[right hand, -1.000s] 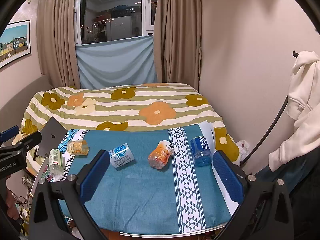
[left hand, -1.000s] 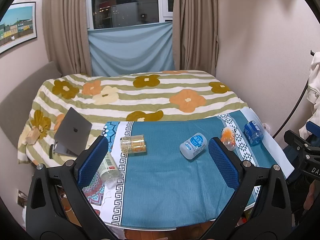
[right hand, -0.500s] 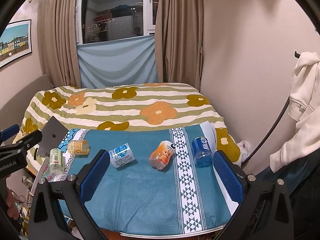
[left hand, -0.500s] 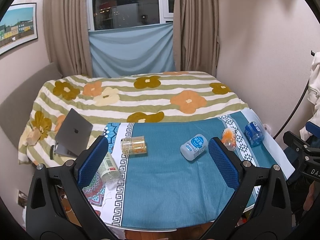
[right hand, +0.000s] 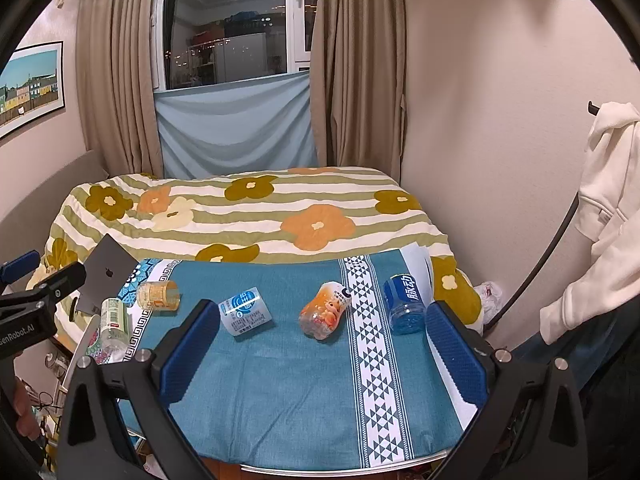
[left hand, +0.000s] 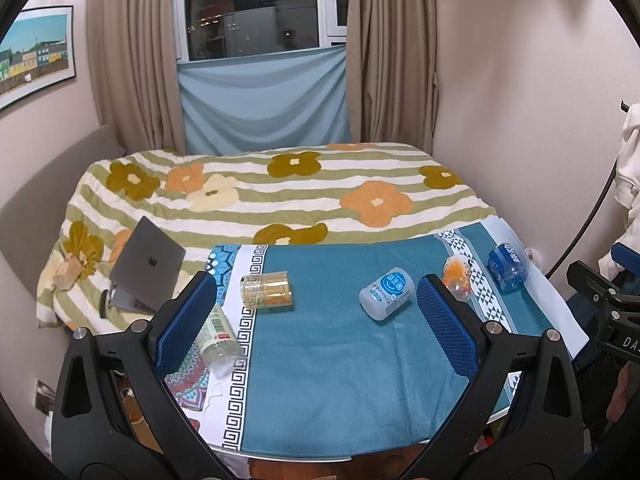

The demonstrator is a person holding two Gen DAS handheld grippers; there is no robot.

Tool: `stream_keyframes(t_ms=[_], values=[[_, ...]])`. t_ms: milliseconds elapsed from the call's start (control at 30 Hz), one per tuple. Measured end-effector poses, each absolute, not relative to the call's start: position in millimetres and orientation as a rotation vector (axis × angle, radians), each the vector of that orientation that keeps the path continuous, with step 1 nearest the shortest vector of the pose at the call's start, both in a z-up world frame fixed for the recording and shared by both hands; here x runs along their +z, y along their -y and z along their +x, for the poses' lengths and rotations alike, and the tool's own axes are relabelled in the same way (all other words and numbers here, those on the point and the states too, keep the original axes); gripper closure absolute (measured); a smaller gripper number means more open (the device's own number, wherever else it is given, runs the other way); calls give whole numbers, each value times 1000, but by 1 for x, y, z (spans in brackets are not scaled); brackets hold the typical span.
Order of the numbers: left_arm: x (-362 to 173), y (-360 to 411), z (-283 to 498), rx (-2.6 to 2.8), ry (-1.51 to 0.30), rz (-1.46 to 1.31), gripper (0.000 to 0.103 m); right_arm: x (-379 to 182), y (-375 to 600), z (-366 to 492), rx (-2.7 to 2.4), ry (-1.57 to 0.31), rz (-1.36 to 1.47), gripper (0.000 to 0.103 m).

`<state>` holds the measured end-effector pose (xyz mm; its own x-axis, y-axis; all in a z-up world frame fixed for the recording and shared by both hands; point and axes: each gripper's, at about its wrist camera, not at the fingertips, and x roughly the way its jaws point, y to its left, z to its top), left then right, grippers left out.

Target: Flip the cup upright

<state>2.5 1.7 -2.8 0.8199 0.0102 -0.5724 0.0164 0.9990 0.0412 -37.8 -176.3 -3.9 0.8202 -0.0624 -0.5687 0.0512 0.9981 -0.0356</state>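
Several cut-bottle cups lie on their sides on a teal cloth point(left hand: 328, 352). From left: a clear green-label one point(left hand: 216, 338), a yellow one point(left hand: 267, 290), a white and blue one point(left hand: 386, 294), an orange one point(left hand: 456, 276) and a dark blue one point(left hand: 506, 268). In the right wrist view they are the yellow cup point(right hand: 158, 295), white cup point(right hand: 245, 311), orange cup point(right hand: 326, 312) and blue cup point(right hand: 405, 300). My left gripper point(left hand: 316, 320) is open and empty, held back from the cups. My right gripper point(right hand: 320, 344) is open and empty too.
A bed with a flowered striped blanket point(left hand: 280, 196) lies behind the table. A closed grey laptop point(left hand: 146, 264) rests on its left side. A white hoodie point(right hand: 608, 200) hangs at the right by the wall. The table's front edge point(right hand: 340, 470) is near me.
Both views have shifted slightly, as if the grippers drifted a little. The cups have not moved. Both grippers stay open.
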Motion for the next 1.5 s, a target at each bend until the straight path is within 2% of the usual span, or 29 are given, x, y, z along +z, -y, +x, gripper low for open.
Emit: stream_keyframes(t_ms=[1500], values=[[0, -5, 5, -11, -620, 40, 0, -2, 182, -40, -44, -588, 3, 0]])
